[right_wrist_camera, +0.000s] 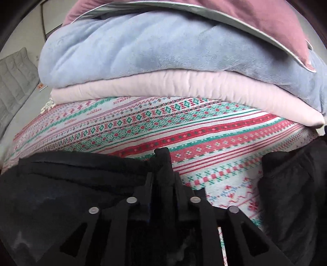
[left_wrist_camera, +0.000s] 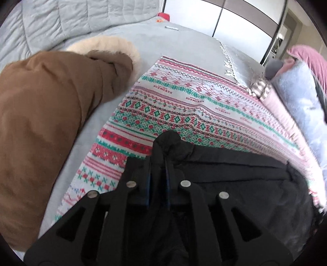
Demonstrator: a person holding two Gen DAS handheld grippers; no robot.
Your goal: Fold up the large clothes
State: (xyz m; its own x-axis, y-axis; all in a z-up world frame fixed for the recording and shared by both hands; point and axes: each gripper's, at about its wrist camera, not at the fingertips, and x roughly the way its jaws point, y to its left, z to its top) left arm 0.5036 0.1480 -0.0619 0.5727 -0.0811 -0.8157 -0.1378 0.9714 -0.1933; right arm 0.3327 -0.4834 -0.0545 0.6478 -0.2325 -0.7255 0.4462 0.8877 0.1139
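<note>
Downward-tilted, both grippers' fingers (left_wrist_camera: 158, 161) (right_wrist_camera: 163, 163) pinch the black garment (left_wrist_camera: 235, 174).

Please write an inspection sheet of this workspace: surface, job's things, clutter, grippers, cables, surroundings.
Surface: patterned blanket spread over a grey bed.
Job's things: black garment lying on the blanket, pinched at two points.
Clutter: brown fur-trimmed coat on the left; stack of folded blankets at the far edge, pink under blue, with a mauve piece on top.
Grippers: left gripper shut on a bunch of black fabric; right gripper shut on black fabric too.
Cables: nothing seen.
Surroundings: grey quilted headboard, white wardrobe doors, small red thing at the bed's far end.
</note>
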